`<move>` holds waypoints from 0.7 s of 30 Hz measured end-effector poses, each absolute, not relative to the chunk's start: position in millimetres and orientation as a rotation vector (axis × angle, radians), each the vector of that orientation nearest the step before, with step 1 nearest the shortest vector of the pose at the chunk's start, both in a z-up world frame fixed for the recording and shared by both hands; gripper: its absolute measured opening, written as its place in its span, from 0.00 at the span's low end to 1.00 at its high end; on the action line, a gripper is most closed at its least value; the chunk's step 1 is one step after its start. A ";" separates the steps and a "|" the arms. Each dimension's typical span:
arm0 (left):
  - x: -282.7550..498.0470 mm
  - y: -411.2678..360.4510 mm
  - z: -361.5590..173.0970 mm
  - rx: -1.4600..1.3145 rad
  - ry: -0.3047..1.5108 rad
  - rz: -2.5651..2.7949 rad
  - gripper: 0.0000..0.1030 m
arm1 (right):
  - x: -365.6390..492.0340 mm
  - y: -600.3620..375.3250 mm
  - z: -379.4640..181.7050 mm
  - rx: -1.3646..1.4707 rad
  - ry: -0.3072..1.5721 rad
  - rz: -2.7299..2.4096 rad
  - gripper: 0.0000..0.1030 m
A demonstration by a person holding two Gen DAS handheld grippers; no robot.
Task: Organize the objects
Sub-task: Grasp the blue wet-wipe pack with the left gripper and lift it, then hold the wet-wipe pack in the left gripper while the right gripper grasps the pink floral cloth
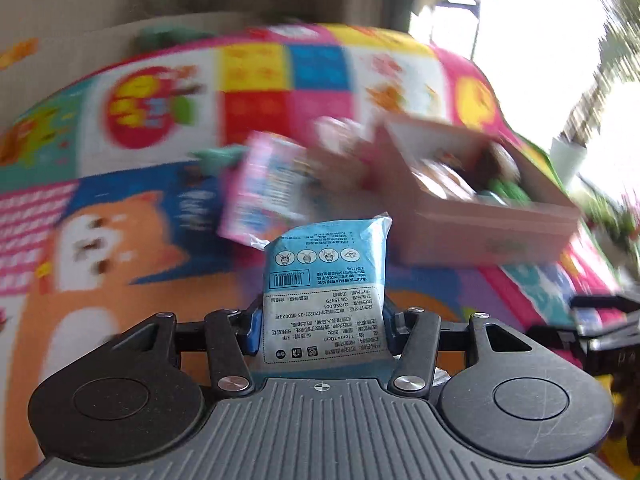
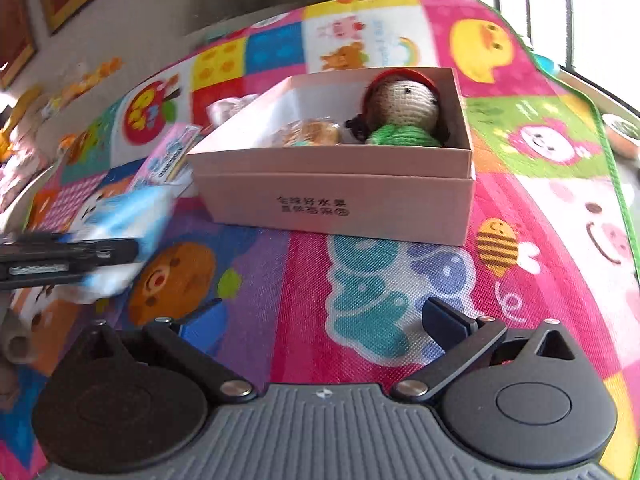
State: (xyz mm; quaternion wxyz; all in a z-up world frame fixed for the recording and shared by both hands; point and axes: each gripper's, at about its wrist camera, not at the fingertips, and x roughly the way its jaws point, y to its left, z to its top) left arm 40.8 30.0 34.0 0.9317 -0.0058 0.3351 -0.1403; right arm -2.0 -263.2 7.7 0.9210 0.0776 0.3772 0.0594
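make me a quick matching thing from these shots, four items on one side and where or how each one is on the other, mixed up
Items
1. blue packet
2. crochet doll
3. right tongs
4. pink packet

Places or states
A. open, holding nothing, above the play mat
B. lying inside the pink box
C. clamped in the left tongs
D. on the mat just outside the box, by its left end

Pairs: 1-C, 2-B, 3-A, 4-D
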 end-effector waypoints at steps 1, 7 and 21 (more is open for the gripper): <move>40.4 45.6 34.1 -0.048 0.660 -0.254 0.55 | 1.4 -257.7 8.6 0.128 0.797 0.109 1.00; 41.0 128.5 24.1 -0.191 0.567 -0.094 0.55 | 11.5 -215.8 54.3 0.012 0.787 0.346 1.00; 36.0 181.5 5.4 -0.490 0.510 -0.074 0.55 | 311.7 -79.9 75.3 0.128 0.980 0.182 1.00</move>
